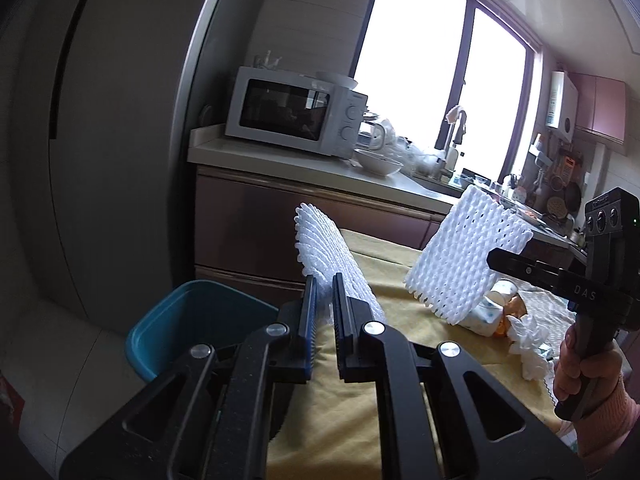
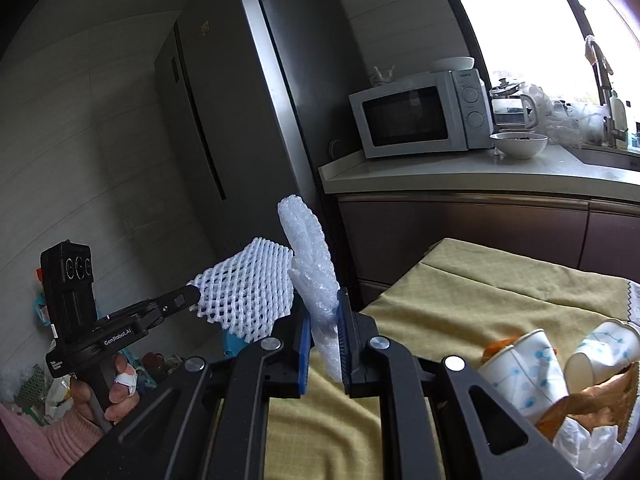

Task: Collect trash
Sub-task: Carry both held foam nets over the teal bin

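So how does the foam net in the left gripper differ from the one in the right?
The left gripper pinches its foam net at the net's end, while the right gripper clamps its foam net near the middle. From the right wrist, the left net shows stretched, open mesh; from the left wrist, the right net looks flatter, with smaller holes. Both are white and held up off the yellow tablecloth.

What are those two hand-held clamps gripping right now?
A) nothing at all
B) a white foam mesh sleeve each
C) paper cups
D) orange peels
B: the left gripper pinches one white foam mesh fruit sleeve, and the right gripper pinches another.
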`<state>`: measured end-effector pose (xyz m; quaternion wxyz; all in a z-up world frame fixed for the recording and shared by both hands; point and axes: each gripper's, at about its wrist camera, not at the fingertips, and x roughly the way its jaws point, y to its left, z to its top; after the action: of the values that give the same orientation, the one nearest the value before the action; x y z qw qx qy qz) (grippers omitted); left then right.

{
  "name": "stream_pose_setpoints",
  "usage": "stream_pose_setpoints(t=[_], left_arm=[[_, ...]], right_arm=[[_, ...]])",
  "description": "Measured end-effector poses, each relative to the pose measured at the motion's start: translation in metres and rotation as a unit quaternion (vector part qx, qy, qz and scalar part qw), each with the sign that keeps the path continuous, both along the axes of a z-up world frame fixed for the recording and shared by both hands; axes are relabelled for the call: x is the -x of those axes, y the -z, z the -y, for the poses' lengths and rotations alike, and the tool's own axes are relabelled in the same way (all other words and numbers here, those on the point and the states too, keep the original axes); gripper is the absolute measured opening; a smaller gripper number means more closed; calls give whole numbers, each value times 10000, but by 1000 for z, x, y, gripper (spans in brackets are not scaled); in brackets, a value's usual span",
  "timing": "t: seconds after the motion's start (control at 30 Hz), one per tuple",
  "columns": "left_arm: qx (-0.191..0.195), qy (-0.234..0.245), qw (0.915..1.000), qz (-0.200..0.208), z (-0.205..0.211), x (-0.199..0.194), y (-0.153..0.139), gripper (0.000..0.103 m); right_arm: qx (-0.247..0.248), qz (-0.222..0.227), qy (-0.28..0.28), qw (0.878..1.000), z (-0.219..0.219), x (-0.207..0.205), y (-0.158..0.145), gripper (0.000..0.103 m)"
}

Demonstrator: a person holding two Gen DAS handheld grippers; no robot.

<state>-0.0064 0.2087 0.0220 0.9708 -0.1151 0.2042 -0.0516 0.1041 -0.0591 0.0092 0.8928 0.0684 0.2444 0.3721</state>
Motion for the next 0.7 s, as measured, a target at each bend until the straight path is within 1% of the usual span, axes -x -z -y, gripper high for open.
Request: stream_pose_setpoints(t=[0.07,0.13,0.3,0.47,0.57,0.7], left_arm=[[-12,-223,9997,-89,-16,-1,6,8],[40,-365,9991,-188,-31,-3,13,8],[10,-682,9966,-457,-58,-9,37,8],[-7,-844,9936,-749,-68,-22,62,8],[42,-889,9917,-932,-73,-31,77,8],[11,-964,9890,-1120,-73,-42,94,8]], right_arm=[[2,-86,-177,9998,-18,-9,4,11],[-16,-182,-339,9993,-34,-14,8,11],[12,-501,-586,9970,-74,-36,22,11],[83,-795,-770,9938,-104,-50,38,11],[166,-912,-789,9926,-122,-60,47,11],[287,-1087,-790,9905,-144,-73,61,11]])
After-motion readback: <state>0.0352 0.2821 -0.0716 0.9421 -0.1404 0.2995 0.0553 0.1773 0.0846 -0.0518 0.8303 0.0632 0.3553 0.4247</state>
